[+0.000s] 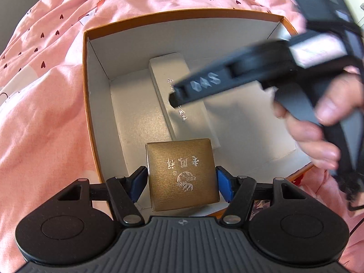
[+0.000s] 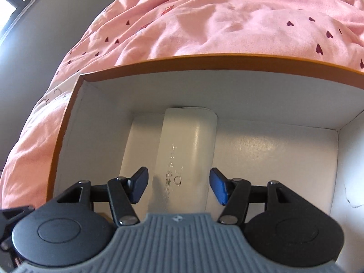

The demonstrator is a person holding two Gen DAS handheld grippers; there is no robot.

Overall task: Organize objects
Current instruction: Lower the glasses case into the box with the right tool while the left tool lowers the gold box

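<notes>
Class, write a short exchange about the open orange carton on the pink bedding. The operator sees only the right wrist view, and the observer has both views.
Operator: My right gripper straddles a long white box lying in the orange carton, pads clear of it. Is anything else in there?
Observer: Yes. A square gold box with pale lettering sits at the carton's near end, just short of the white box.
Operator: Is it lying loose?
Observer: No. The left gripper is clamped on its two sides. I cannot tell whether it touches the carton floor.
</notes>
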